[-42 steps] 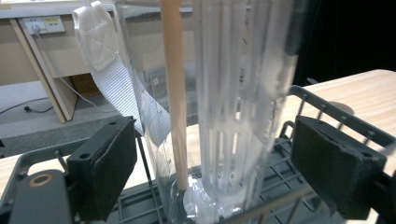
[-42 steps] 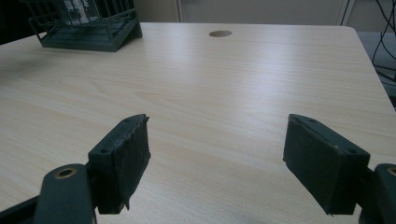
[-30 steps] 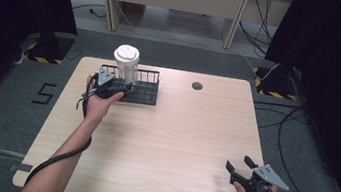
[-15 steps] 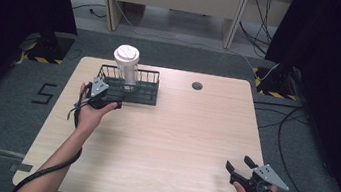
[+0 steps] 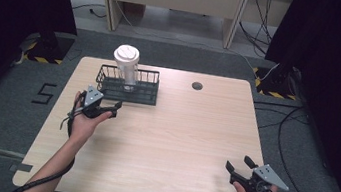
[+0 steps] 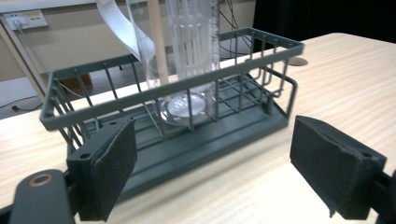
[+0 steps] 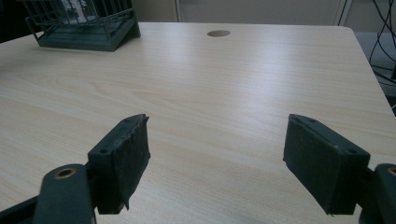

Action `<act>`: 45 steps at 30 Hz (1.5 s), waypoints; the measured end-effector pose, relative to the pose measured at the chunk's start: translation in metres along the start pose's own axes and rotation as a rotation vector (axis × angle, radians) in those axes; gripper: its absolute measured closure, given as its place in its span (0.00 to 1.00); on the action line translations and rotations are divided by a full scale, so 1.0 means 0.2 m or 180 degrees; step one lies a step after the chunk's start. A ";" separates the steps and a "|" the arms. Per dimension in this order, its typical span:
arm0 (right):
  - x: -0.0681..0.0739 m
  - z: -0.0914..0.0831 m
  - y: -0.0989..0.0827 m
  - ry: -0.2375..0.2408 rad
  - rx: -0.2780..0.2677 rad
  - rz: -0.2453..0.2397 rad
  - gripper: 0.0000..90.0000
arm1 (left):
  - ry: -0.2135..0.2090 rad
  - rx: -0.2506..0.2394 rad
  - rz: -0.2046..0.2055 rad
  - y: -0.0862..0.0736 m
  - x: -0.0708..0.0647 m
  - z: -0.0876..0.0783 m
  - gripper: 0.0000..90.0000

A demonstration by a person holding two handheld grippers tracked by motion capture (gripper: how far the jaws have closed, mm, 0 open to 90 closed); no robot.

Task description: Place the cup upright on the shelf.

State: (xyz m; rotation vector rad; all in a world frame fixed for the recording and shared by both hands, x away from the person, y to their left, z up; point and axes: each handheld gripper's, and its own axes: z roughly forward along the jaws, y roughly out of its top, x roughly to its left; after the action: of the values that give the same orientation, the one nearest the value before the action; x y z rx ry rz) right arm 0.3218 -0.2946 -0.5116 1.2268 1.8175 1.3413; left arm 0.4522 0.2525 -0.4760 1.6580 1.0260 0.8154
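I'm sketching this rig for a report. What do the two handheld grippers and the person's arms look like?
Both the left gripper and the right gripper are black, each with two dark padded jaws and a grey three-cornered plate on top. A black cable trails from each. The forearms are bare, with no sleeves in view.

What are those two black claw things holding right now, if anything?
Nothing. The left gripper has its jaws open just short of the wire basket; the right gripper is open over bare table.

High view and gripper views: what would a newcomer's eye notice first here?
A tall clear cup with a white lid stands in a dark wire basket at the table's far left. The left gripper is open just before the basket; the right gripper is open at the near right corner.
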 end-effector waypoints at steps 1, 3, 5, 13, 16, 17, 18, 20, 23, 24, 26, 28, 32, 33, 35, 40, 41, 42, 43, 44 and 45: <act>0.00 0.00 0.00 0.0000 -0.0002 0.0001 0.26 | -0.0010 -0.0002 -0.0002 -0.01 -0.01 -0.01 0.16; 0.00 0.00 0.00 0.0001 0.0001 0.0002 0.26 | -0.0031 -0.0002 0.0001 -0.02 -0.02 -0.03 0.16; 0.00 0.00 0.00 0.0001 -0.0004 -0.0001 0.26 | -0.0036 0.0004 -0.0004 -0.03 -0.02 -0.05 0.16; 0.00 0.00 0.00 0.0001 0.0000 -0.0022 0.26 | -0.0073 0.0012 0.0000 -0.08 -0.04 -0.13 0.16; 0.00 0.00 0.00 -0.0003 -0.0003 -0.0012 0.26 | -0.0096 -0.0001 -0.0001 -0.09 -0.05 -0.16 0.16; 0.00 0.00 0.00 -0.0003 -0.0002 -0.0011 0.26 | -0.0106 -0.0004 0.0001 -0.09 -0.05 -0.17 0.16; 0.00 0.00 0.00 -0.0002 -0.0002 -0.0015 0.26 | -0.0107 -0.0002 -0.0001 -0.10 -0.05 -0.17 0.16; 0.00 0.00 0.00 -0.0003 -0.0006 -0.0024 0.26 | -0.0114 -0.0004 0.0003 -0.10 -0.06 -0.19 0.16; 0.00 0.00 0.00 -0.0004 -0.0007 -0.0026 0.26 | -0.0127 -0.0013 0.0012 -0.11 -0.06 -0.22 0.16; 0.00 0.00 0.00 -0.0006 -0.0005 -0.0025 0.26 | -0.0133 -0.0016 0.0010 -0.12 -0.07 -0.23 0.16; 0.00 0.00 0.00 -0.0008 -0.0007 -0.0023 0.25 | -0.0137 -0.0021 0.0012 -0.13 -0.07 -0.24 0.16; 0.00 0.00 0.00 -0.0008 -0.0007 -0.0023 0.26 | -0.0143 -0.0020 0.0020 -0.14 -0.08 -0.26 0.16; 0.00 0.00 0.00 -0.0009 -0.0006 -0.0033 0.26 | -0.0159 -0.0013 0.0026 -0.15 -0.09 -0.29 0.16; 0.00 0.00 0.00 -0.0010 -0.0009 -0.0033 0.25 | -0.0165 -0.0017 0.0025 -0.16 -0.10 -0.29 0.16; 0.00 0.00 0.00 -0.0011 -0.0012 -0.0025 0.25 | -0.0175 -0.0015 0.0032 -0.17 -0.10 -0.31 0.16; 0.00 0.00 0.00 -0.0012 -0.0013 -0.0026 0.25 | -0.0190 -0.0012 0.0037 -0.18 -0.11 -0.34 0.16; 0.00 0.00 0.00 -0.0011 -0.0013 -0.0026 0.25 | -0.0194 -0.0019 0.0032 -0.19 -0.11 -0.35 0.16; 0.00 0.00 0.00 -0.0010 -0.0014 -0.0030 0.25 | -0.0197 -0.0015 0.0038 -0.19 -0.11 -0.36 0.16; 0.00 0.00 0.00 -0.0011 -0.0014 -0.0032 0.26 | -0.0198 -0.0011 0.0041 -0.19 -0.11 -0.36 0.16; 0.00 0.00 0.00 -0.0010 -0.0014 -0.0033 0.25 | -0.0201 -0.0001 0.0040 -0.19 -0.11 -0.37 0.16; 0.00 0.00 0.00 -0.0010 -0.0012 -0.0035 0.25 | -0.0195 -0.0001 0.0030 -0.20 -0.11 -0.37 0.16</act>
State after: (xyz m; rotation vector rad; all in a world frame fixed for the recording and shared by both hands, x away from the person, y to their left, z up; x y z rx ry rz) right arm 0.3217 -0.2941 -0.5117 1.2147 1.8160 1.3356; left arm 0.3683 0.2676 -0.4936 1.6785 0.9761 0.7663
